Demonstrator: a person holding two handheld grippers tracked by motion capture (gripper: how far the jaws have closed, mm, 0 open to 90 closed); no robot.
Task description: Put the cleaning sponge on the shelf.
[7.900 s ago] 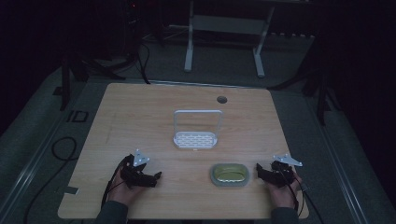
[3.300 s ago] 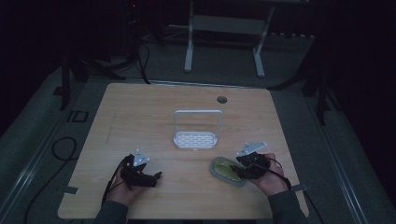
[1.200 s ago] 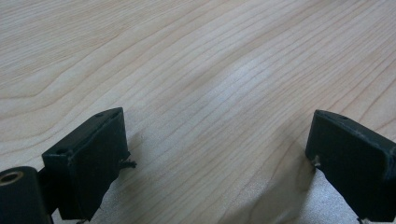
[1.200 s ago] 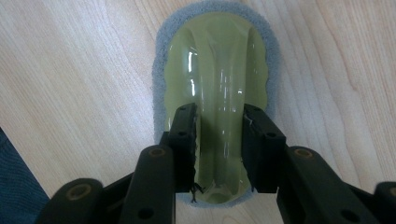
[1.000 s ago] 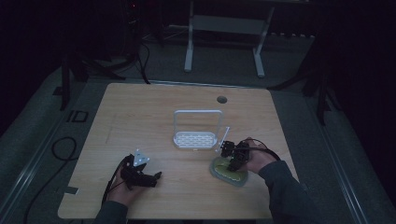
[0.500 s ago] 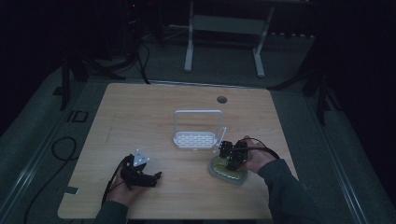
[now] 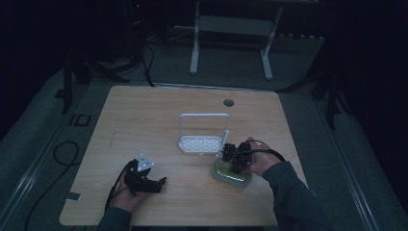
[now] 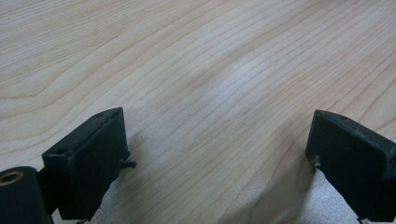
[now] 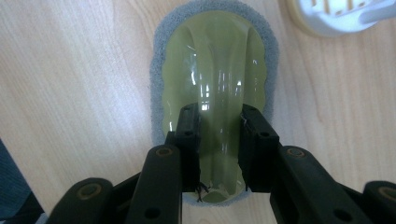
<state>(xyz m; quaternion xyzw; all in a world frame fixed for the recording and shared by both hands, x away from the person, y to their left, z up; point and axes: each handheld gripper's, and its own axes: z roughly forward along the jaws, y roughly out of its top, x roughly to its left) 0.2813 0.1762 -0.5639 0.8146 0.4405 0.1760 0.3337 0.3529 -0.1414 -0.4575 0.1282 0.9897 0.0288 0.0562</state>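
The right hand-held gripper [image 9: 218, 140] points down at an oval scrubbing pad with a glossy olive-green plastic grip and a grey sponge rim [image 9: 215, 70], which lies flat on the light wooden table [image 7: 144, 120] near its front right part. In the right gripper view the two black jaws stand narrow, one on each side of the raised ridge that runs along the middle of the green grip, and their pads press against it, so the pad is gripped by its ridge while it rests on the table. In the high view the same right hand-held gripper [image 7: 234, 156] sits on top of the scrubbing pad [image 7: 231, 174], with the person's hand behind it.

Just beyond the pad, toward the middle of the table, stands a small white plastic rack with a perforated base and an upright frame [image 7: 203, 134]; its edge appears at the top right of the right gripper view.

The left hand-held gripper [image 7: 149, 184] rests near the front left of the table, well apart from the pad. In the left gripper view its jaws stand wide over bare wood, with nothing between them.
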